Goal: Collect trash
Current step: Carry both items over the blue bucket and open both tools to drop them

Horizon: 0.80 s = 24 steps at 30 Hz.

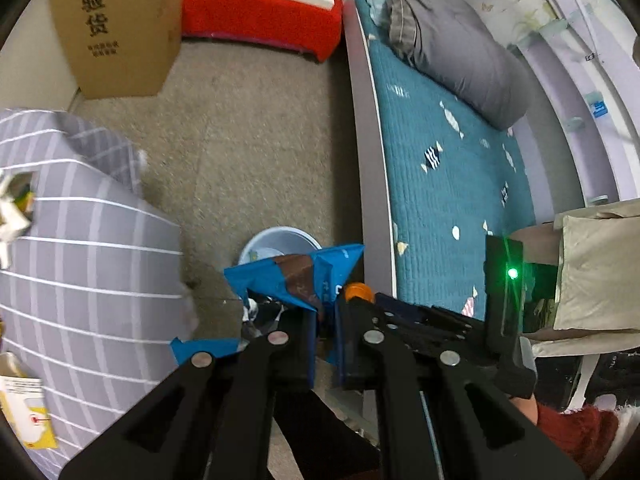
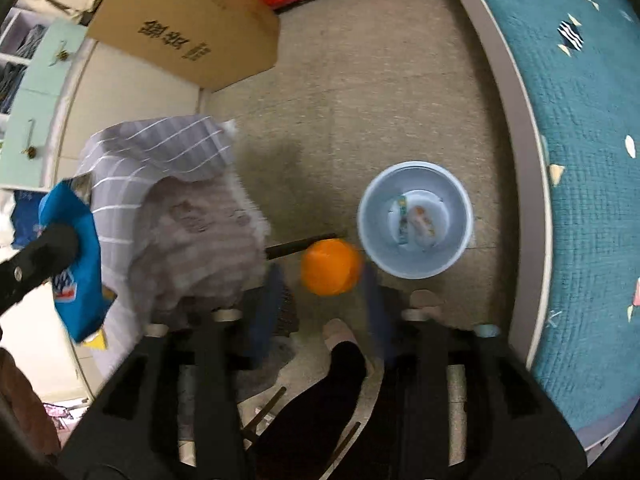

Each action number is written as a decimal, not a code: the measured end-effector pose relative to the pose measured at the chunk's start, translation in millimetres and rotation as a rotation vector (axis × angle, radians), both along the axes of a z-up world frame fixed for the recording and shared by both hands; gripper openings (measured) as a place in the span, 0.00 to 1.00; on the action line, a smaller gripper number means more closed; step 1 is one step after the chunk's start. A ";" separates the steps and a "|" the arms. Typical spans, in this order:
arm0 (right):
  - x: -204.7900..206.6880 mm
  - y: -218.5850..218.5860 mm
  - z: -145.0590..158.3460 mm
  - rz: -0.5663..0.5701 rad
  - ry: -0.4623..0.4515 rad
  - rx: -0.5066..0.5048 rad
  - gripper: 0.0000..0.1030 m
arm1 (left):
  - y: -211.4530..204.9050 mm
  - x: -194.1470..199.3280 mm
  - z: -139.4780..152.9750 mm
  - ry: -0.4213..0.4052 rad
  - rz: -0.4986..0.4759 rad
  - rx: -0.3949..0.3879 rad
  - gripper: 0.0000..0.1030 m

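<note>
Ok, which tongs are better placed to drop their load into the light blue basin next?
Right. The right tongs hang just short of the basin, the orange thing loose between their open tips beside its rim. The left tongs, shut on the blue wrapper, sit far off over the striped cloth.

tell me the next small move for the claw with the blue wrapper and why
Probably carry the left claw across over the pale blue bin and only then open it. It is shut on the blue wrapper, and from the right wrist view that wrapper hangs over the striped cloth, well left of the bin, where a few scraps already lie.
</note>
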State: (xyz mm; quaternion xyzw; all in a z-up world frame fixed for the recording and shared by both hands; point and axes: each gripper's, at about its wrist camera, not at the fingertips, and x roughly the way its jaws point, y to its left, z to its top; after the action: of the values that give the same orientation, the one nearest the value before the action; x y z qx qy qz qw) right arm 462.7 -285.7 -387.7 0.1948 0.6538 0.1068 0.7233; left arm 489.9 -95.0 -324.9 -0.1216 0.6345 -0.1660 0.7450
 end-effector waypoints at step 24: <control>-9.1 -99.1 -67.9 -0.112 0.072 -0.042 0.65 | -98.4 16.1 -192.7 0.322 -0.016 0.018 0.09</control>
State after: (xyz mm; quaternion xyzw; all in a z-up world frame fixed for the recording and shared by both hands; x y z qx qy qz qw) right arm 453.6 -384.7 -455.6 0.2196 0.6697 0.0452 0.7080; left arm 506.0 -193.4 -517.6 -0.1350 0.7481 -0.1446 0.6334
